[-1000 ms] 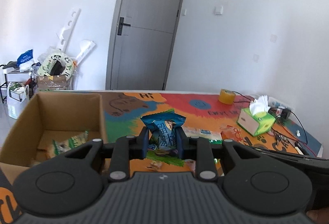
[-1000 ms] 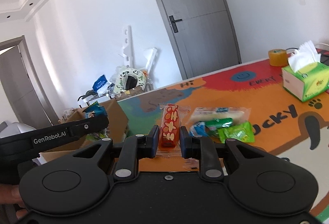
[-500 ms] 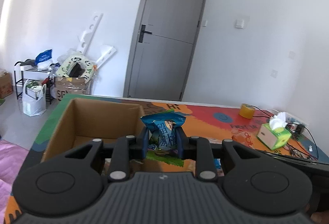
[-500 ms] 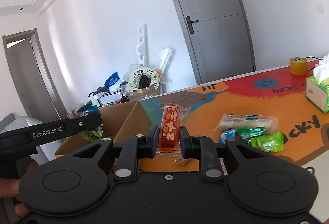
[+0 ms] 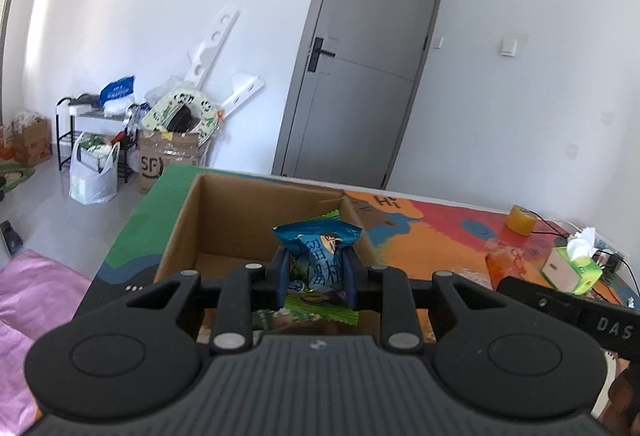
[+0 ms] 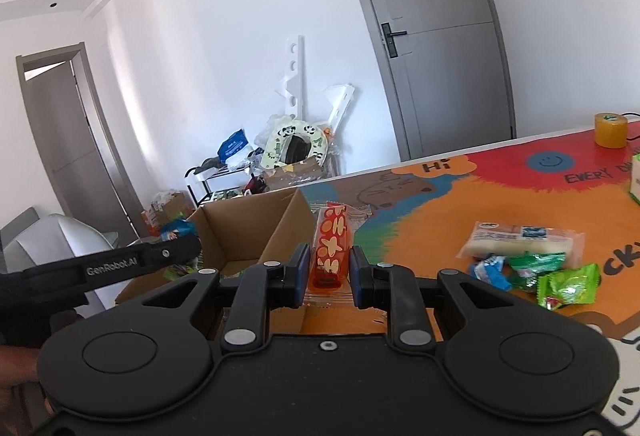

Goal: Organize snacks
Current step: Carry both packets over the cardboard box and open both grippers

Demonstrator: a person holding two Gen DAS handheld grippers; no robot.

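Note:
My left gripper [image 5: 314,278] is shut on a blue snack bag [image 5: 320,252] and holds it above the open cardboard box [image 5: 224,211] at the table's left end. My right gripper [image 6: 330,276] is shut on an orange-red snack packet [image 6: 331,256] and holds it just right of the box [image 6: 248,228]. The left gripper's arm [image 6: 120,264] with its blue bag shows over the box in the right wrist view. Loose snacks lie on the table: a pale long pack [image 6: 520,242], green packets [image 6: 560,276] and a small blue one [image 6: 490,268].
The colourful table mat [image 6: 500,195] carries a yellow tape roll [image 6: 610,129] and a green tissue box [image 5: 572,268] at the far right, with cables behind. An orange packet [image 5: 506,264] lies on the mat. Floor clutter and a grey door stand beyond the table.
Both grippers have moved left toward the box, each keeping its snack. The box now sits straight ahead of the left gripper, and closer to the right one.

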